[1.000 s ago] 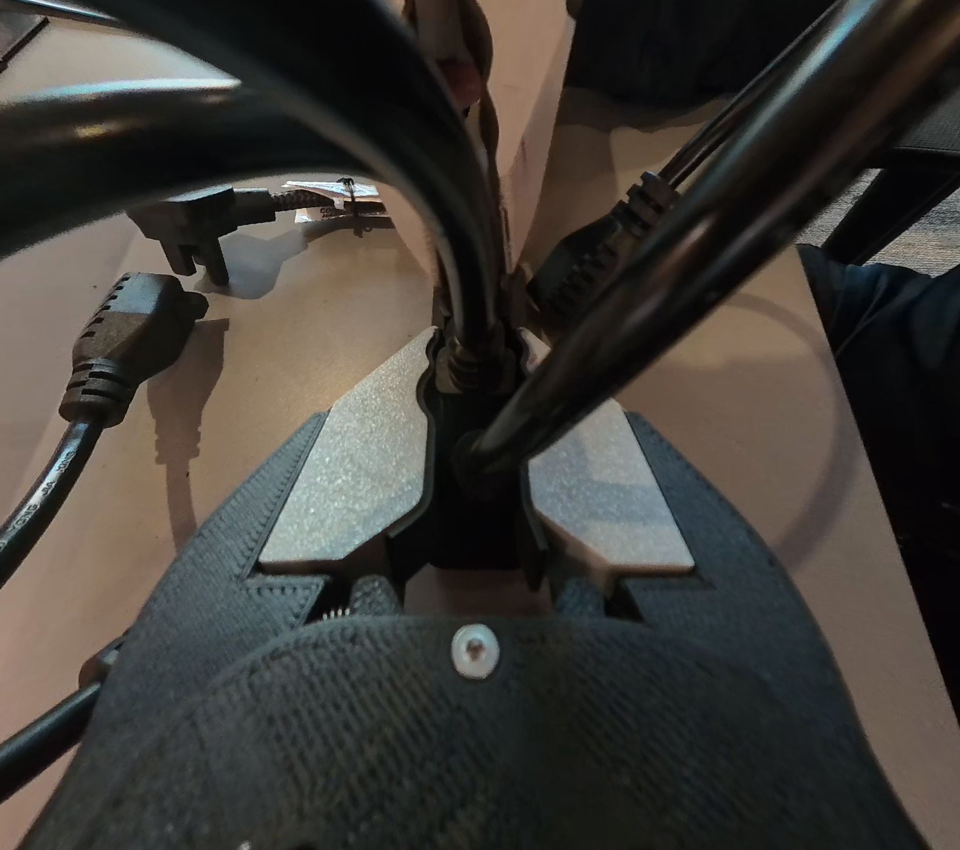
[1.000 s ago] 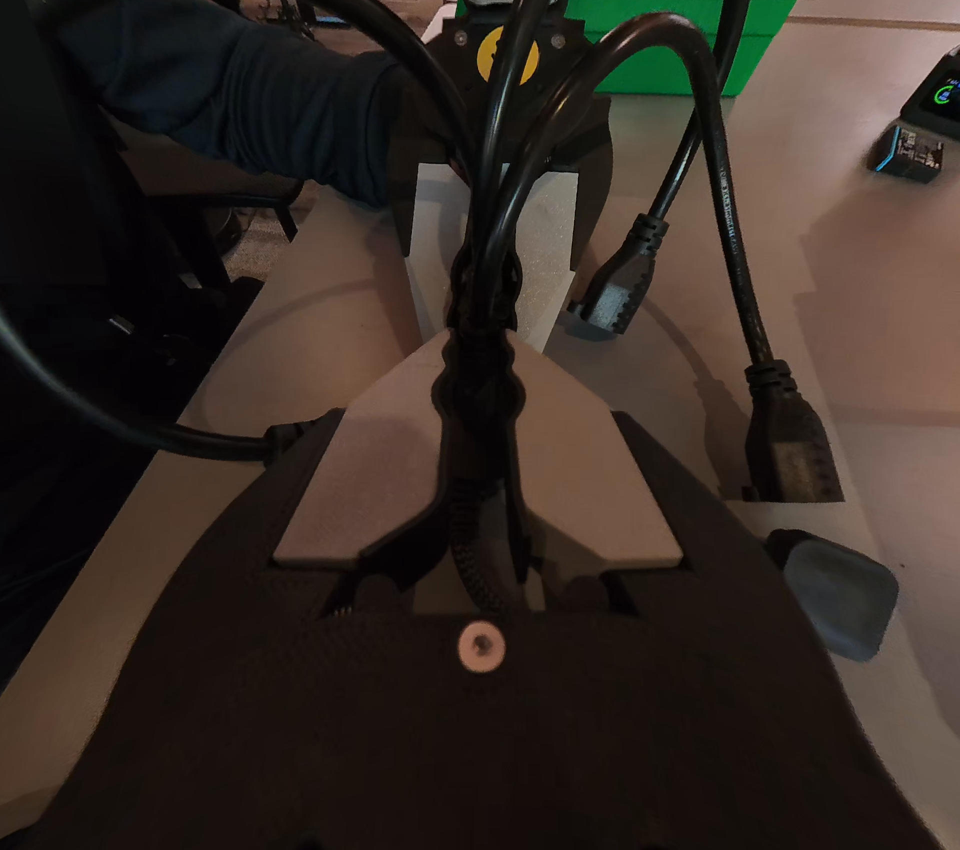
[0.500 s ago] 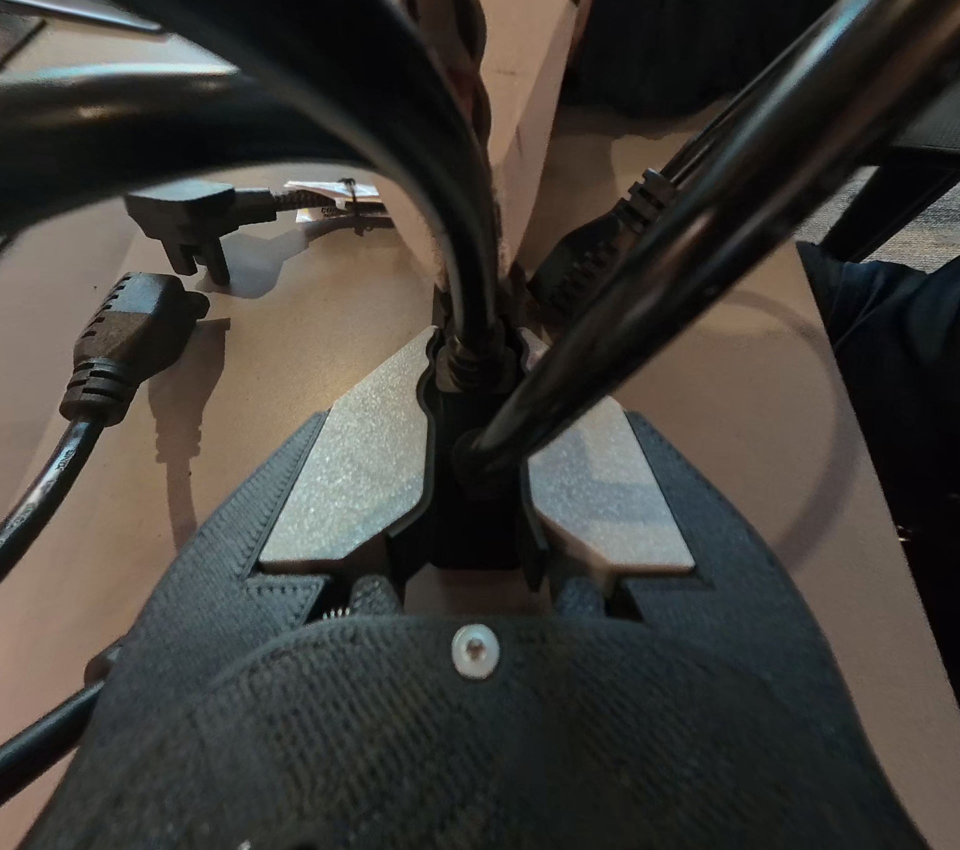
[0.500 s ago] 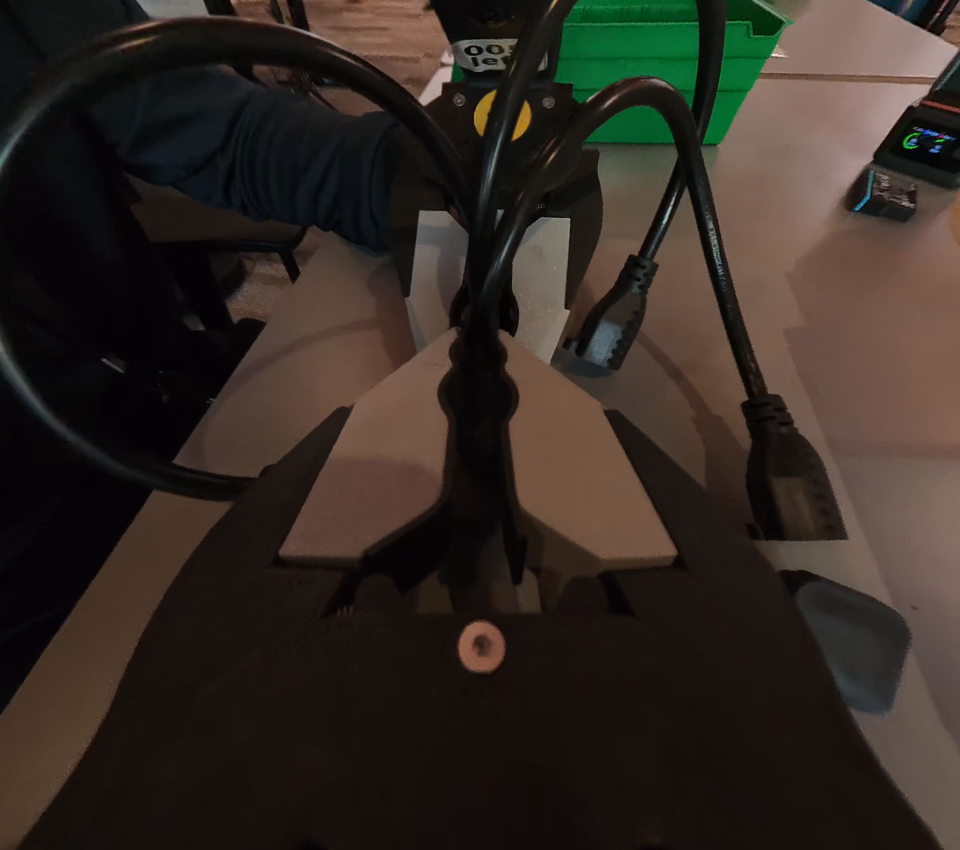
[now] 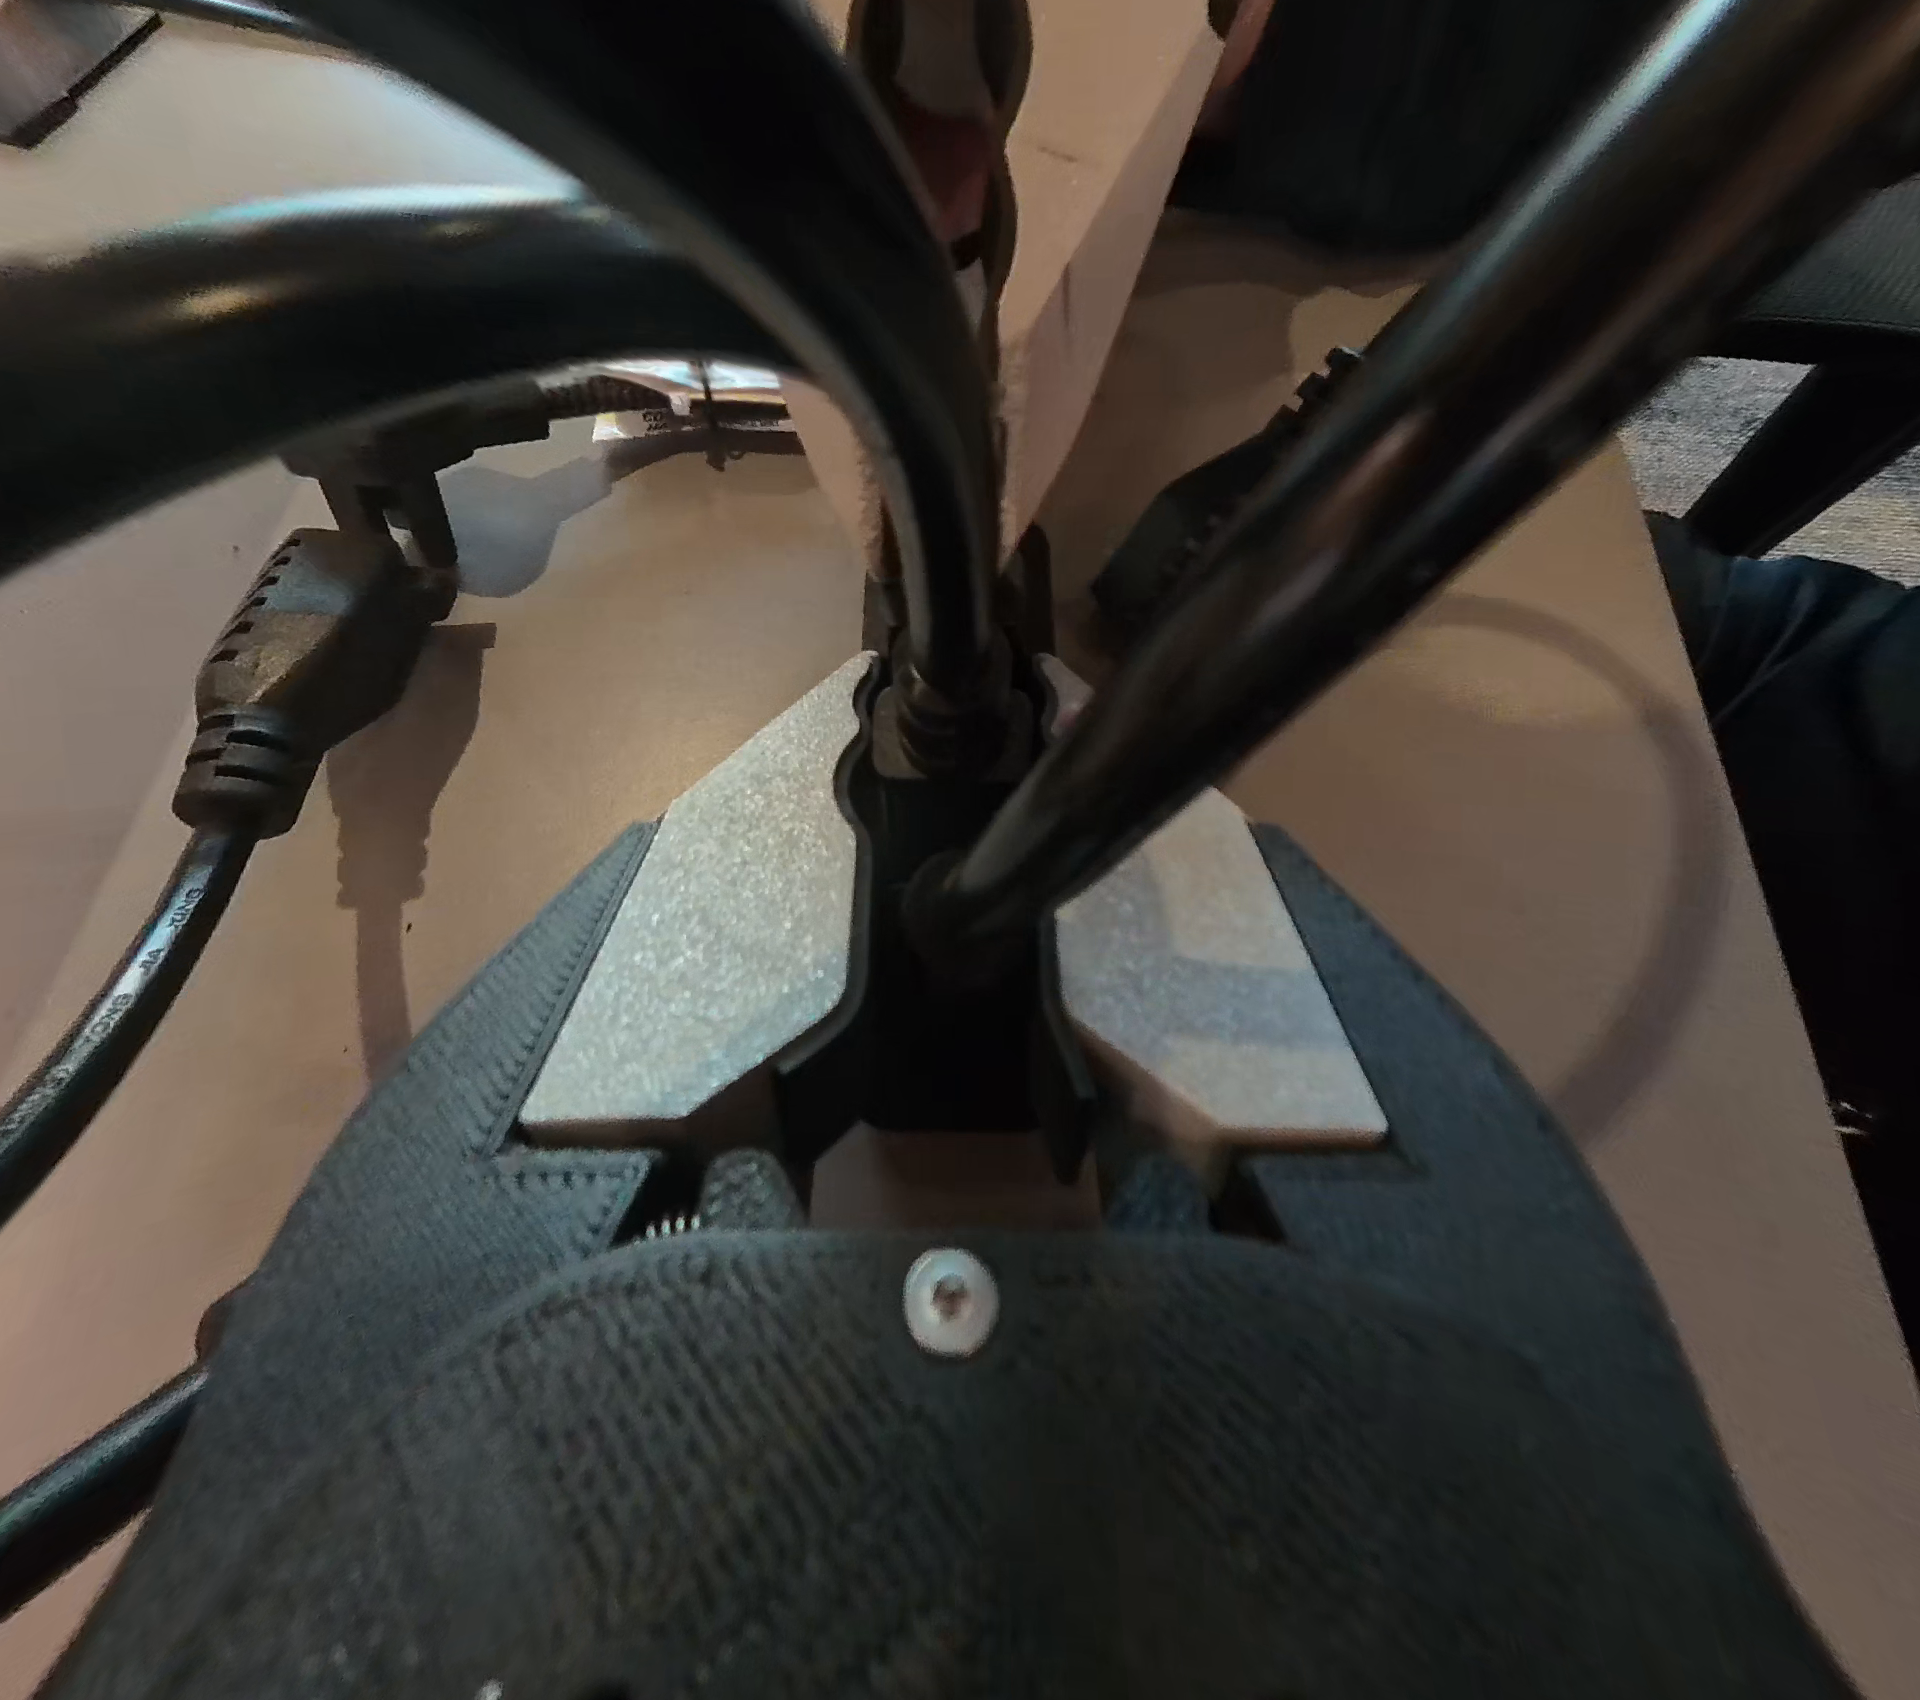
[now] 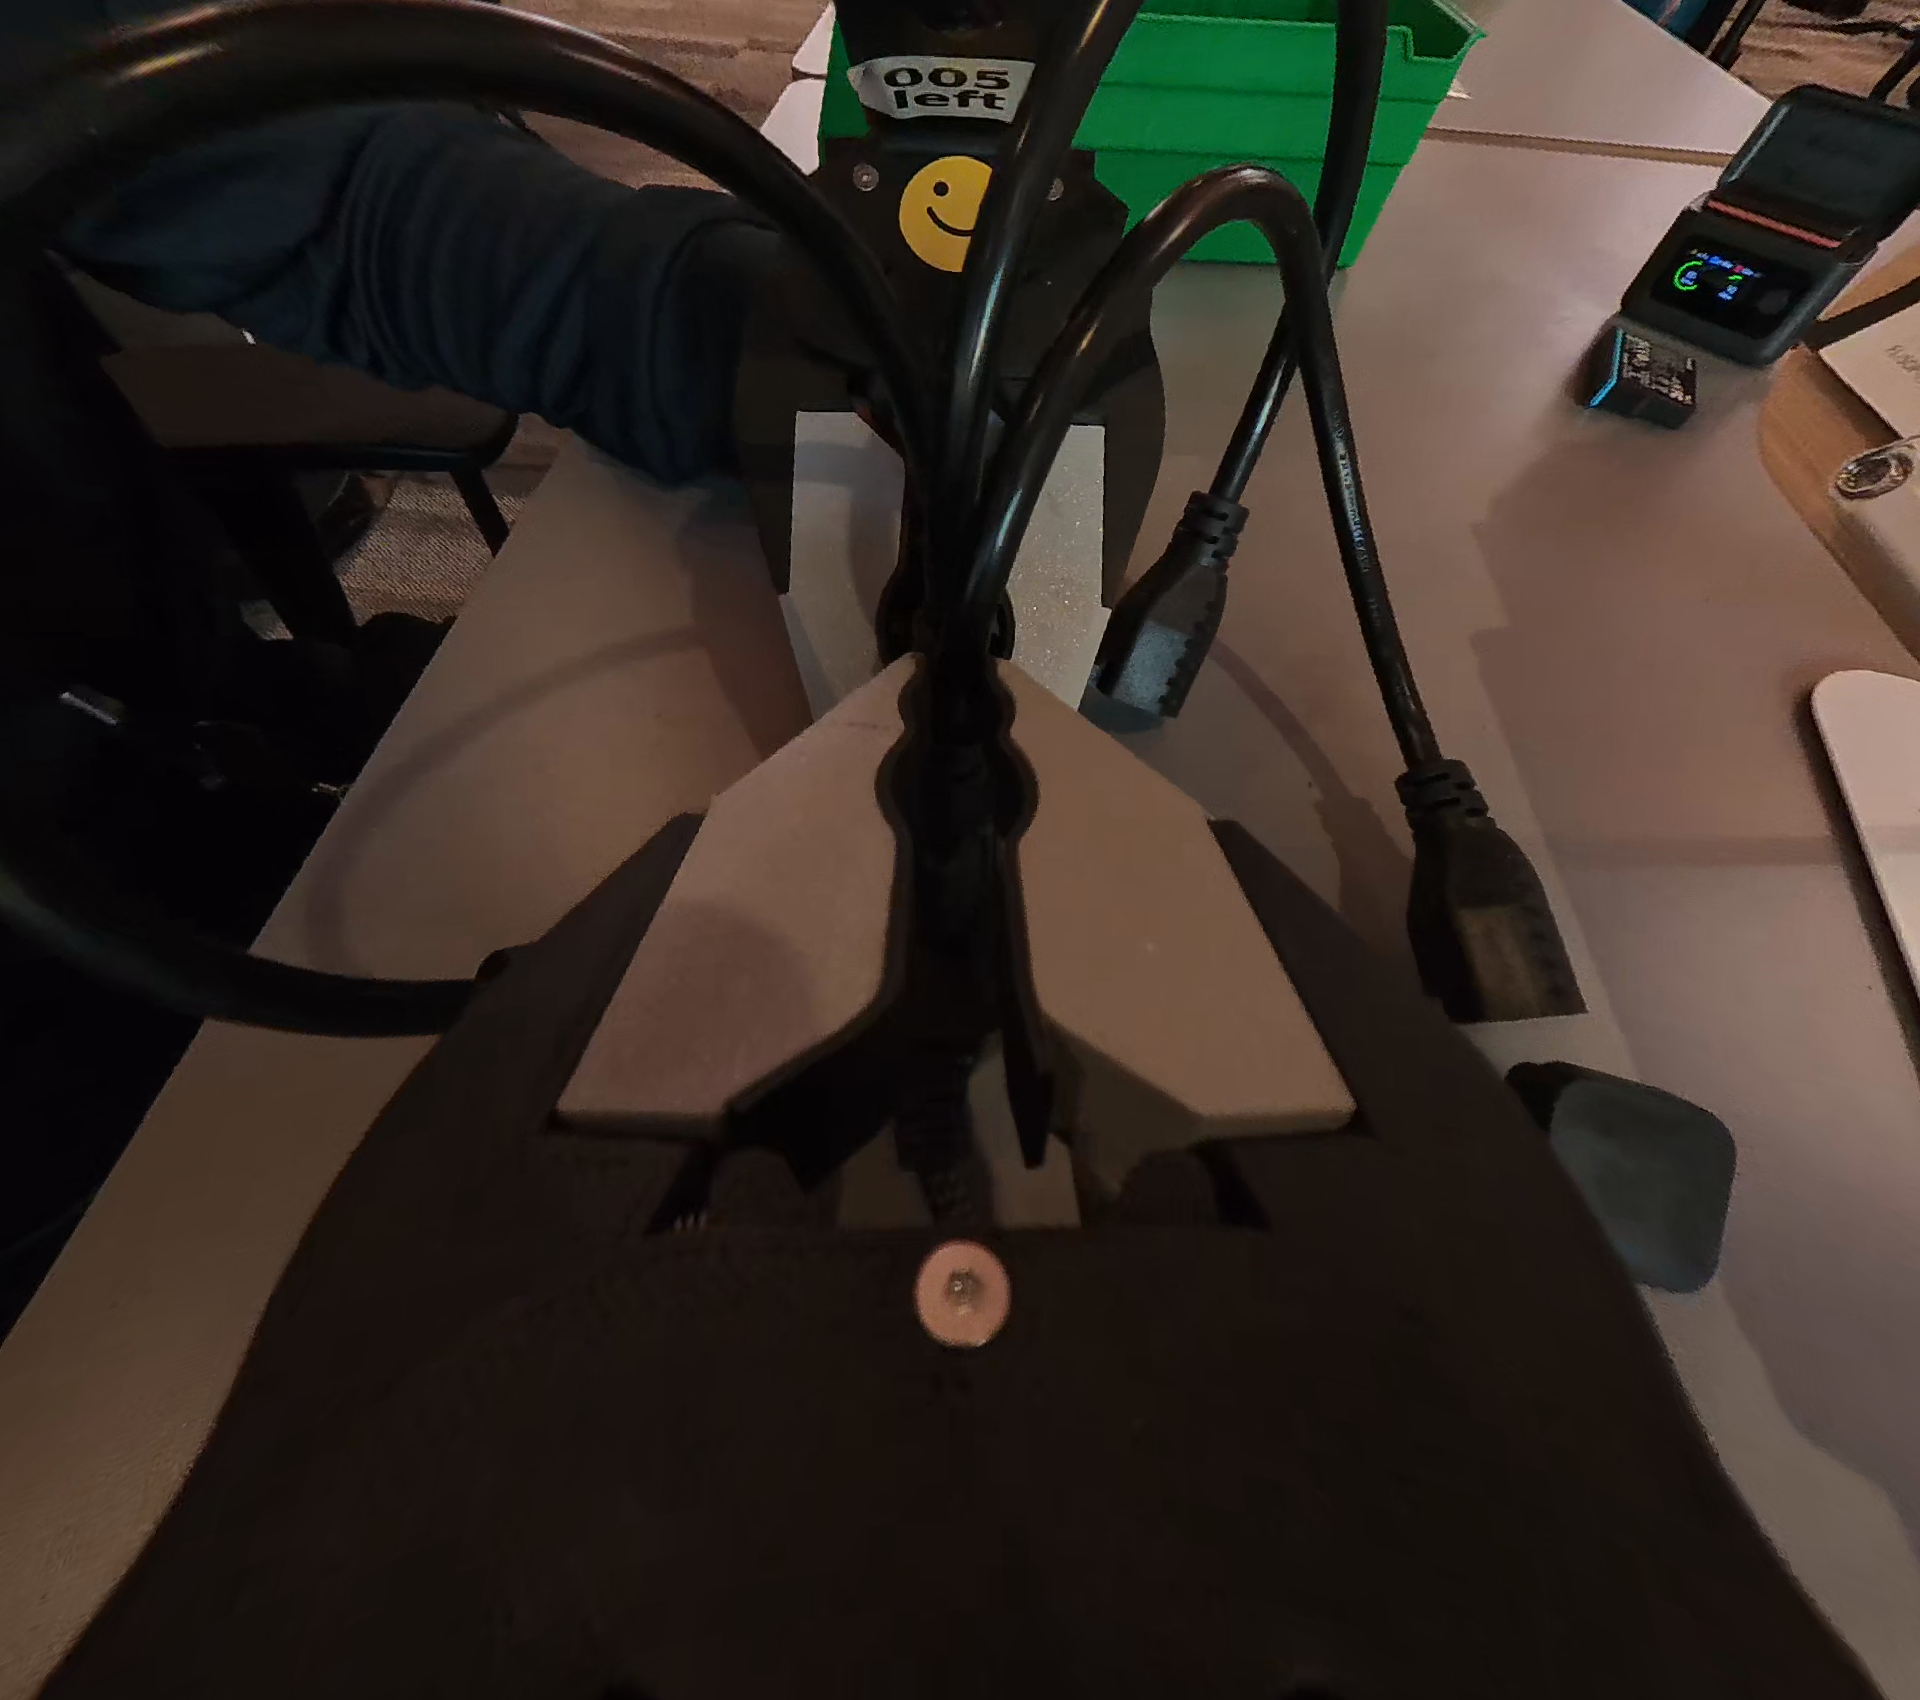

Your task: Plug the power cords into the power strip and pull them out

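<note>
Left gripper (image 5: 951, 715) and right gripper (image 6: 956, 777) tip-to-tip, both seemingly clamping black cords (image 6: 1340, 424) — between fingers.

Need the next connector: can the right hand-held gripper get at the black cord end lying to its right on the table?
Probably not yet: the right hand-held gripper is shut on a cord bundle. The cord end itself lies uncovered on the table.

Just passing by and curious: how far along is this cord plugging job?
Done: nothing visibly plugged; one connector lies loose on the table, a second connector hangs free. In hand: the left tool and right tool face each other, both clamped on the black cords. Left: no power strip shows, so plugging and pulling apparently remain.
</note>
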A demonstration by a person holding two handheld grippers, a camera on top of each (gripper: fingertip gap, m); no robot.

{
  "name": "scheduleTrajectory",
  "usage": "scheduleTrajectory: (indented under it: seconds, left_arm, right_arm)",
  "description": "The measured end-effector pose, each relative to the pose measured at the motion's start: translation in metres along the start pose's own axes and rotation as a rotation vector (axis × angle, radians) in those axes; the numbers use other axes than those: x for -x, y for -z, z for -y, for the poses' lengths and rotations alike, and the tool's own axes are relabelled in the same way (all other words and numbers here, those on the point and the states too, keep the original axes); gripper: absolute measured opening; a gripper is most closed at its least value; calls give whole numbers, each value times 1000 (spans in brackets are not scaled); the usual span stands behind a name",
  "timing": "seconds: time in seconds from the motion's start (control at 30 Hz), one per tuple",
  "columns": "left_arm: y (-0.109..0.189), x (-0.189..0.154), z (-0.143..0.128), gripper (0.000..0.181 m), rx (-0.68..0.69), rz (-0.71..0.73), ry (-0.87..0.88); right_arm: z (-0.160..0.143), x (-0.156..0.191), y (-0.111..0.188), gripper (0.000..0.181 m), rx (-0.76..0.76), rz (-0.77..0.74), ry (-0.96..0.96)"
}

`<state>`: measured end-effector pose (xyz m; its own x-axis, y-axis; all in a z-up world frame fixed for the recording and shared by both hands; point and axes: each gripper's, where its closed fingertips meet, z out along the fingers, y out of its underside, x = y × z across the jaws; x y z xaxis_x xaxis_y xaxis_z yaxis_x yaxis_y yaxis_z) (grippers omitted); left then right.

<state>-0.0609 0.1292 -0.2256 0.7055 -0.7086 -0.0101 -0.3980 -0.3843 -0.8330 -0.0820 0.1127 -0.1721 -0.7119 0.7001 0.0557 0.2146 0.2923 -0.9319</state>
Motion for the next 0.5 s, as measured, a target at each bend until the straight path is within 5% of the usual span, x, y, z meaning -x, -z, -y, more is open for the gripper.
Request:
scheduleTrajectory:
  seconds: [0.5]
  left_arm:
    - [2,0,-2,26,14,-4,8]
  right_arm:
    - [0,0,0,6,3,29,-40]
